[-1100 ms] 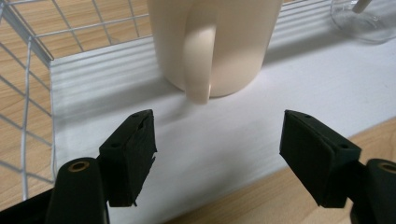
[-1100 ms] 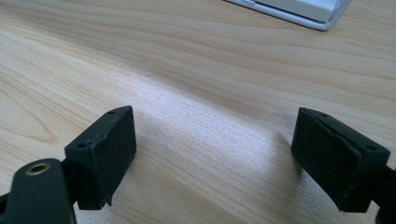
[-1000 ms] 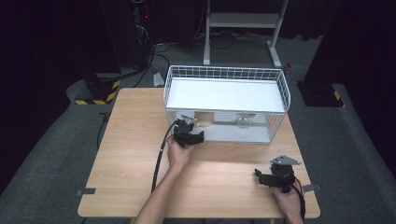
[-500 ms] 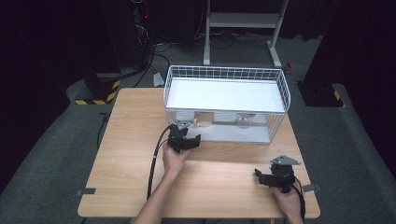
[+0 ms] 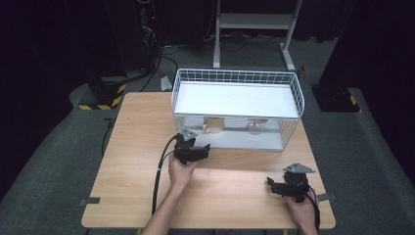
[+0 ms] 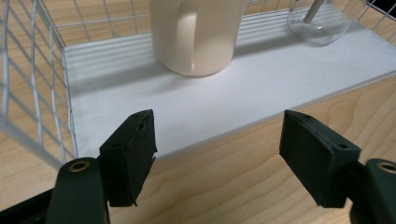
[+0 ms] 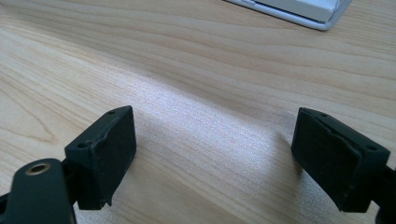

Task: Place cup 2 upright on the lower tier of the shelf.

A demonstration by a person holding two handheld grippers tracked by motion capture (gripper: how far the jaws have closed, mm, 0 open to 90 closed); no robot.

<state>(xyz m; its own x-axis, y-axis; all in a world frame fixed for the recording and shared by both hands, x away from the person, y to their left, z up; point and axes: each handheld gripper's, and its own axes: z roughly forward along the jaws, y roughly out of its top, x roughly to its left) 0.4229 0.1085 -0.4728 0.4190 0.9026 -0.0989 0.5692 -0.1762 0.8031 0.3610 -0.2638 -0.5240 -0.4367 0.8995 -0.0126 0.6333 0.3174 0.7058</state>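
A cream mug (image 5: 213, 125) (image 6: 196, 32) stands with its handle toward me on the white lower shelf (image 6: 243, 98) of a wire rack (image 5: 237, 78). To its right on the same shelf is a clear glass (image 5: 255, 127) (image 6: 320, 25). My left gripper (image 5: 201, 147) (image 6: 217, 154) is open just in front of the shelf's front edge, facing the mug, with nothing between its jaws. My right gripper (image 5: 272, 186) (image 7: 224, 158) is open low over the bare wooden table (image 5: 137, 147) at the front right, also holding nothing.
The rack has a white upper board (image 5: 235, 100) that covers the lower shelf from above, and wire walls (image 6: 28, 70) at its sides. A corner of the rack's base (image 7: 299, 11) lies ahead of the right gripper. Cables trail from both grippers.
My left gripper has drawn back a little from the rack toward the person. The right gripper has stayed in place.
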